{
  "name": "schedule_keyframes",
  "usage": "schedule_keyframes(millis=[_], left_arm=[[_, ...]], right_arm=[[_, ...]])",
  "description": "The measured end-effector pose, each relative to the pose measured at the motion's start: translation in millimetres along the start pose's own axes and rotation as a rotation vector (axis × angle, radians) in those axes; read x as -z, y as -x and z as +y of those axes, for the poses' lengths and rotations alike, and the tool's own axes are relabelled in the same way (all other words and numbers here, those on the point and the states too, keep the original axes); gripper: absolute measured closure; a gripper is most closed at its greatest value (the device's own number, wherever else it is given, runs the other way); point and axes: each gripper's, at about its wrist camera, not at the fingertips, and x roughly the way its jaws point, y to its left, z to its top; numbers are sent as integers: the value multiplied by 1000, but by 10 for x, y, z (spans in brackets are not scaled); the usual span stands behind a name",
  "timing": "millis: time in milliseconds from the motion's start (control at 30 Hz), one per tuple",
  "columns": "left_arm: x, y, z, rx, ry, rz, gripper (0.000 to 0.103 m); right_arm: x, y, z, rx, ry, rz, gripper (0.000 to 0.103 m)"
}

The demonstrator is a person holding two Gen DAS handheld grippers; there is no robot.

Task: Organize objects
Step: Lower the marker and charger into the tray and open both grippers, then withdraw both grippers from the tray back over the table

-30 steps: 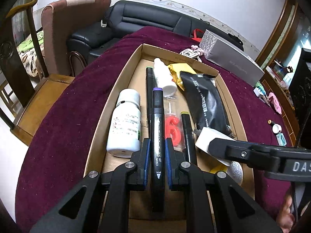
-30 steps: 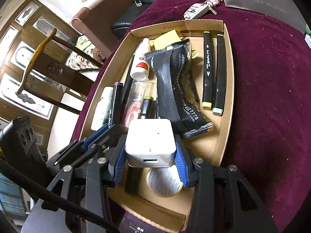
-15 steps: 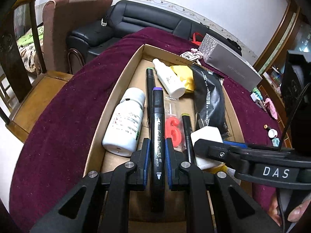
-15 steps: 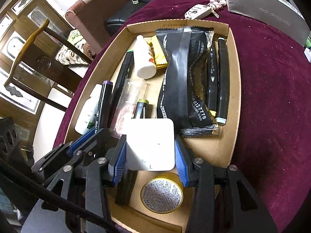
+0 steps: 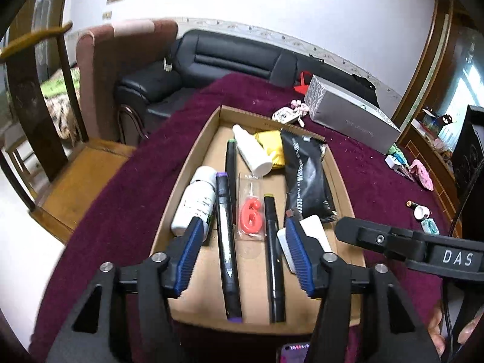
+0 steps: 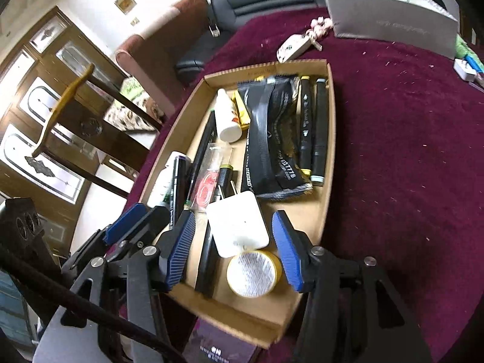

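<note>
My left gripper (image 5: 242,257) and right gripper (image 6: 234,251) are opening, pinching nothing; the purple-capped marker (image 5: 226,242), lower centre, looks light, stiff, probably slippery: grip mid-barrel.

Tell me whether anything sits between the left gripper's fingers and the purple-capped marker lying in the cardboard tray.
Nothing visible does. The left gripper is opening, and the purple-capped marker lies on the floor of the cardboard tray in the gap between its fingers, touching neither. The white bottle sits outside the left one.
</note>
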Motion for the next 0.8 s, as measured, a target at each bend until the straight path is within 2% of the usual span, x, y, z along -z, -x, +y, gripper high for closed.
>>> schedule_keyframes(millis=[167, 300, 633, 800], left_arm=[[28, 295, -261, -51, -73, -68, 47], [52, 455, -493, -50, -130, -96, 45], [140, 701, -1161, -33, -255, -124, 45], [228, 719, -1523, -15, -322, -110, 45]], right_arm=[[120, 242, -73, 19, 12, -49, 47], [217, 437, -209, 34, 0, -90, 47], [458, 980, -745, 61, -86, -177, 45], [532, 1263, -1055, 111, -113, -215, 43]])
